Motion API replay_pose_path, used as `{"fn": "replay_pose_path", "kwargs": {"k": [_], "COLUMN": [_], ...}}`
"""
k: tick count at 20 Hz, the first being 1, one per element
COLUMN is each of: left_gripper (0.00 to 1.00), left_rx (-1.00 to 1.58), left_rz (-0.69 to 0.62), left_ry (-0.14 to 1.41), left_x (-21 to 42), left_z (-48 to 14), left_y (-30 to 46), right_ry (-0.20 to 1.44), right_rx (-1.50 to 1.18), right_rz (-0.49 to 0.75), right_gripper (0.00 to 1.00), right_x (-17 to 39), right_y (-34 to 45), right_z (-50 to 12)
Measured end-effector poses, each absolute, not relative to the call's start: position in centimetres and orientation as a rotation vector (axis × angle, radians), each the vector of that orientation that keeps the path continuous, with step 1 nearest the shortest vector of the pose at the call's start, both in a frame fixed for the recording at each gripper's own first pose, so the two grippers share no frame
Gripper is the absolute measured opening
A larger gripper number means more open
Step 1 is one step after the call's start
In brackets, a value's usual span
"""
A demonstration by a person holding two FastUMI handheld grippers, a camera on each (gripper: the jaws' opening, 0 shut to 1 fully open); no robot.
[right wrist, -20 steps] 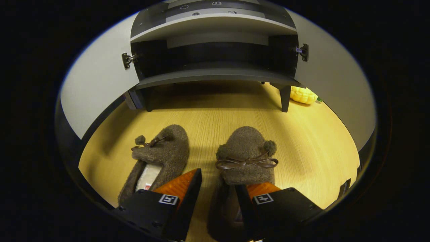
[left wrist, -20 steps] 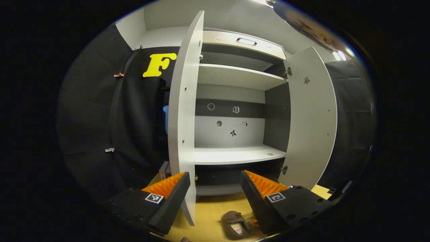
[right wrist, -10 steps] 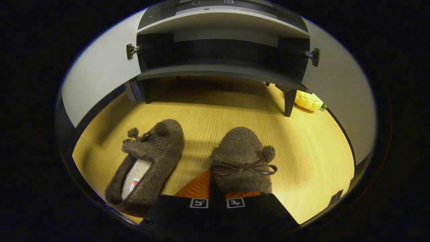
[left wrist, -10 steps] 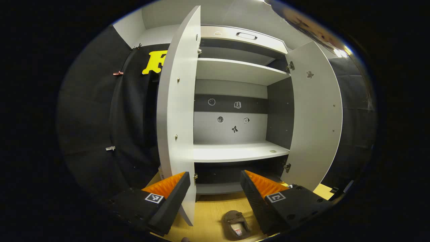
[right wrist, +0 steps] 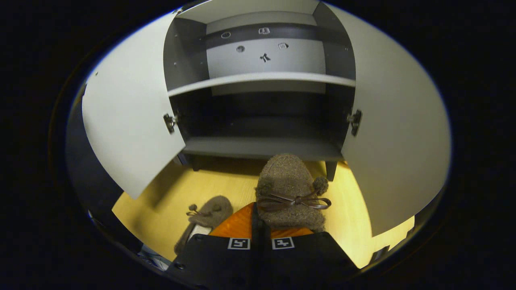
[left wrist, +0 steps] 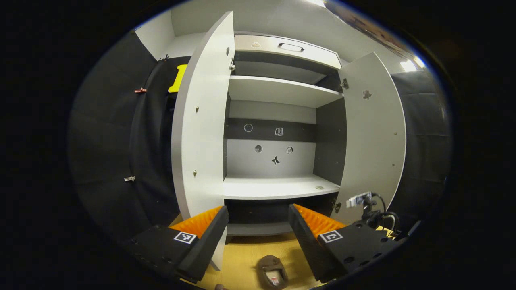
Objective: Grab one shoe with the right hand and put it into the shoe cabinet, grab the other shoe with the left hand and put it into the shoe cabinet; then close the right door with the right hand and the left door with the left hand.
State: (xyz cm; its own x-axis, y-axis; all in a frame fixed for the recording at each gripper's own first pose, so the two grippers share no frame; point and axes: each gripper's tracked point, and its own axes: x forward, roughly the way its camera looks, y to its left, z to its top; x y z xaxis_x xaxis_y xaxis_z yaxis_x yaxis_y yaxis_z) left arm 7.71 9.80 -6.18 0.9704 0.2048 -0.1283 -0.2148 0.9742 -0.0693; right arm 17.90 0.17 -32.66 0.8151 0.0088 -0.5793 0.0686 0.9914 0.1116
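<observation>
Right gripper (right wrist: 258, 225): jaws pinching the fuzzy brown bow-trimmed slipper (right wrist: 291, 189), raised before the open grey shoe cabinet (right wrist: 262, 147). Left gripper (left wrist: 258, 229): jaws spread. Second brown slipper (left wrist: 273, 272) on wooden floor (left wrist: 246, 257).

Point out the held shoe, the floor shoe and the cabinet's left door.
Held shoe (right wrist: 291, 189), right gripper view: its toe top.
Floor shoe (right wrist: 209, 211), right gripper view: its upper.
Left door (right wrist: 129, 117), right gripper view: inner face.
</observation>
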Motion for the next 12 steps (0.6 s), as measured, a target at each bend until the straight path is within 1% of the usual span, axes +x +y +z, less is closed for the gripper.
{"fn": "replay_pose_path", "kwargs": {"k": [3, 7, 12], "left_gripper": [0.95, 0.95, 0.95], "left_rx": [-0.077, -0.077, -0.113], "left_rz": [0.226, 0.251, 0.249], "left_ry": [0.113, 0.136, 0.174], "left_x": [6.8, 5.4, 4.7], "left_z": [-5.1, -5.5, -6.2], "left_y": [9.3, 8.6, 7.3], "right_ry": [0.511, 0.389, 0.264], "right_rx": [0.097, 0.073, 0.025], "right_rz": [-0.009, 0.006, -0.045], "right_gripper": [0.05, 0.05, 0.05], "right_x": [20.7, 25.3, 32.4], "right_y": [-0.5, -1.2, -4.0], "right_z": [-26.0, -19.0, -11.4]}}
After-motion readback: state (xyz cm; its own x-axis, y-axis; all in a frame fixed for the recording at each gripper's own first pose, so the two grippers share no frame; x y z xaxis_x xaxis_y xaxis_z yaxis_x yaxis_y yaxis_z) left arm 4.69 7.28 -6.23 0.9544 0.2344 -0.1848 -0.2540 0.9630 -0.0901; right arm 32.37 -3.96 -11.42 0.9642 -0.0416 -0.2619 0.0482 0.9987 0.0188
